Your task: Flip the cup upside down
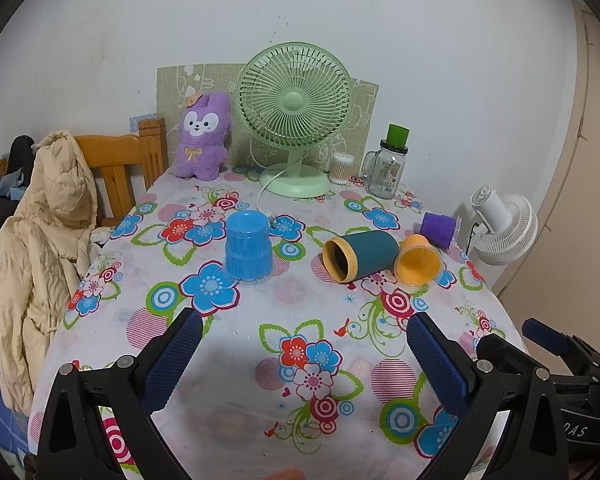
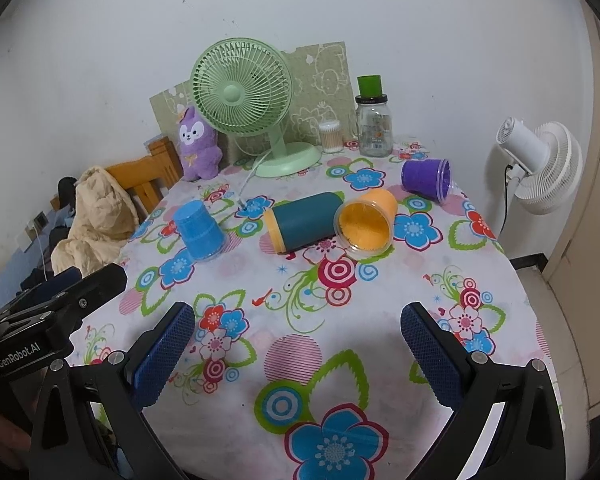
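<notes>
At the bottom of each view, the left gripper (image 1: pixel 302 354) and right gripper (image 2: pixel 298 350) are hovering with jaws spread wide, gripping nothing. Mid-frame on the floral tablecloth (image 2: pixel 300 360), the blue cup (image 1: pixel 248 249) is standing upside down, while the teal cup (image 1: pixel 358 254), orange cup (image 1: pixel 418 266) and purple cup (image 1: pixel 440 226) are lying sideways toward the right.

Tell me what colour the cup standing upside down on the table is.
The upside-down cup is blue, clearest in the left wrist view.
</notes>
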`<state>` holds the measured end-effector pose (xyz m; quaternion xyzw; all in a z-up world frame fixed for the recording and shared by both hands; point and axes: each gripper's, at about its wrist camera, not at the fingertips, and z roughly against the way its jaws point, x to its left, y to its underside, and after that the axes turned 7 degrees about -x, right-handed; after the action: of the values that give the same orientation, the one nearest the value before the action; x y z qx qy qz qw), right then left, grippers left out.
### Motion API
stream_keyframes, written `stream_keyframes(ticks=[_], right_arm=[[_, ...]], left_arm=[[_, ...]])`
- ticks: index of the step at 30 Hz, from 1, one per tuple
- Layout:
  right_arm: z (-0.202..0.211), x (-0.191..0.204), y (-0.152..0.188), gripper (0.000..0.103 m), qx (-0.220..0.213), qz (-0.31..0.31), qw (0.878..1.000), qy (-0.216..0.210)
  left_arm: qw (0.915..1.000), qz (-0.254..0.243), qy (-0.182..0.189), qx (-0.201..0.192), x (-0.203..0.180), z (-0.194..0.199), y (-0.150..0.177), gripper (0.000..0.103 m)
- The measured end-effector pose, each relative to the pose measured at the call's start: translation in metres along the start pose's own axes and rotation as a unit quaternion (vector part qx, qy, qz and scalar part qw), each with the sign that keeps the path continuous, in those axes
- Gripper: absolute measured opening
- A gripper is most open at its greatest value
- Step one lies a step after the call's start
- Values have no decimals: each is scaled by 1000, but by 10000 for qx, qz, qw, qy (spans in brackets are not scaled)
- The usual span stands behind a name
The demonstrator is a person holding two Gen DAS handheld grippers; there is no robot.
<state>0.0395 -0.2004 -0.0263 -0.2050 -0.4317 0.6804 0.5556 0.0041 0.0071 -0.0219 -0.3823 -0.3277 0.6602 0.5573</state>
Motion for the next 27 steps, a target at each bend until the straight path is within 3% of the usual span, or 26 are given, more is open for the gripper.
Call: stream_keyframes(ticks=[20, 27], right_arm=[[-7, 5, 2, 103, 136, 42, 9999, 3], [-28, -15, -5, 103, 346, -349, 9986, 209]], left_arm=[[10000, 61, 22, 66, 4, -3, 3, 103], [9995, 87, 65, 285, 6, -24, 1, 103]])
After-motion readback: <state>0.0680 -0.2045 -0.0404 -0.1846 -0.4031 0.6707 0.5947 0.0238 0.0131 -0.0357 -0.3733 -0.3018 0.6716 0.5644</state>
